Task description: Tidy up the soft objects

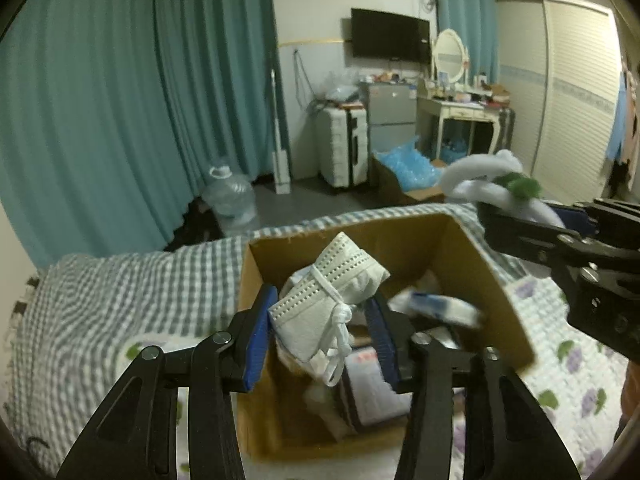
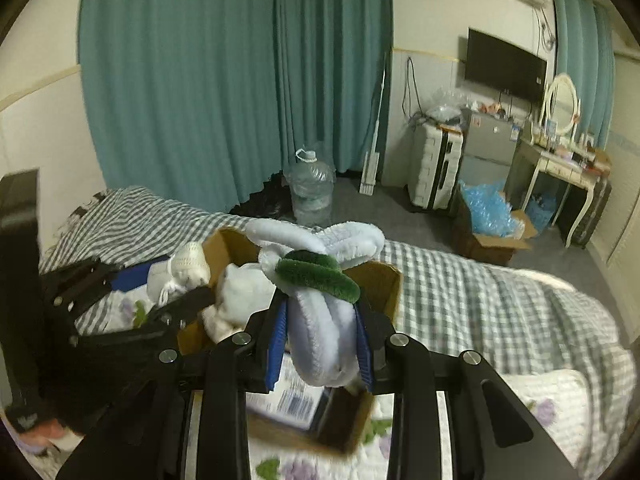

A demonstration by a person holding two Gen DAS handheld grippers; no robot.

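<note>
Left tongs clamped on a white mask, held just above the open box on the bed; right tongs clamped on a pale blue plush with a green patch, held above the same box, toward its right side. Best done one side at a time: probably lower each load until it sits among the things already inside, then release, so nothing springs off the pile and over the rim. Worth keeping both tongs apart over the opening, since close together here. Straps of the mask hang down toward the box and may snag on a pad at release. Mask pinched near its lower end, long axis running up and away to the right in the left view, folded edge uppermost. Plush gripped at its narrow end, long axis pointing forward and up from the pads, loops fanning out at the far end.
</note>
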